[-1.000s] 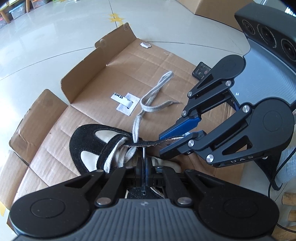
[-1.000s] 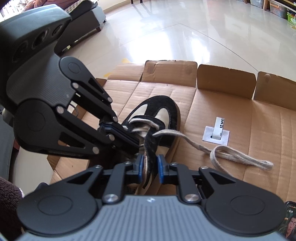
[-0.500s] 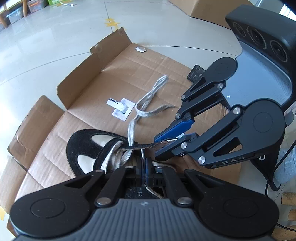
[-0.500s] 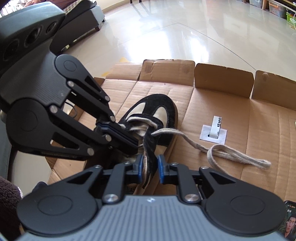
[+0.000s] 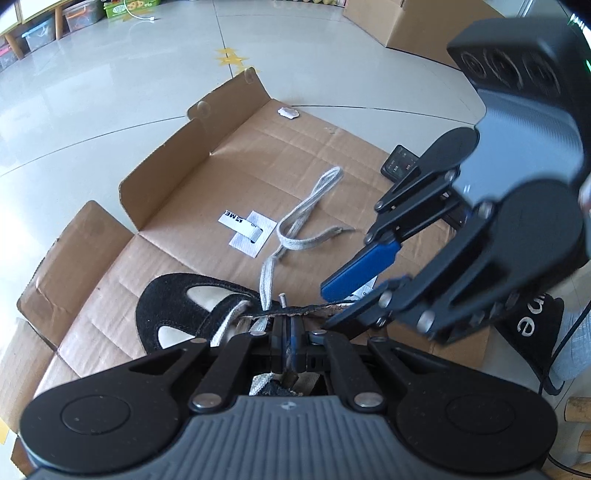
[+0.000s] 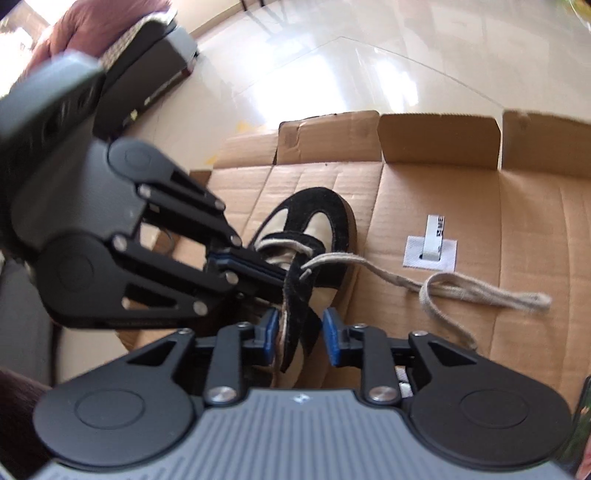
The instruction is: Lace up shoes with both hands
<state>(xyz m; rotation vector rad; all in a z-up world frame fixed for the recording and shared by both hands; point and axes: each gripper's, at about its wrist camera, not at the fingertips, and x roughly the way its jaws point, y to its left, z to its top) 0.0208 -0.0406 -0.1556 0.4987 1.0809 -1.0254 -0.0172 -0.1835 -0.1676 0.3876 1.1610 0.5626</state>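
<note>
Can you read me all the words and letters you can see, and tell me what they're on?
"ME": on the white tag lying on the cardboard; further letters too small.
"ne": white letters on the black fabric at the right edge, cut off.
Dark card on the cardboard: print too small to read.

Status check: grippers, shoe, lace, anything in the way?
Left gripper shut on eyelet flap. Right gripper opening, flap between pads. Lace loose on cardboard. Nothing blocking.

Place: I read this as a home living room or playroom.
Floor (image 5: 110,92): glossy pale tiles, sunlight glaring off them.
Work spot: flattened cardboard (image 5: 295,155) spread on the floor.
Storage: plastic bins (image 5: 77,20) under a wooden shelf at the far edge.
Decor: yellow star stickers (image 5: 231,59) on the tiles.
Extras: a closed carton (image 5: 417,26) nearby.
</note>
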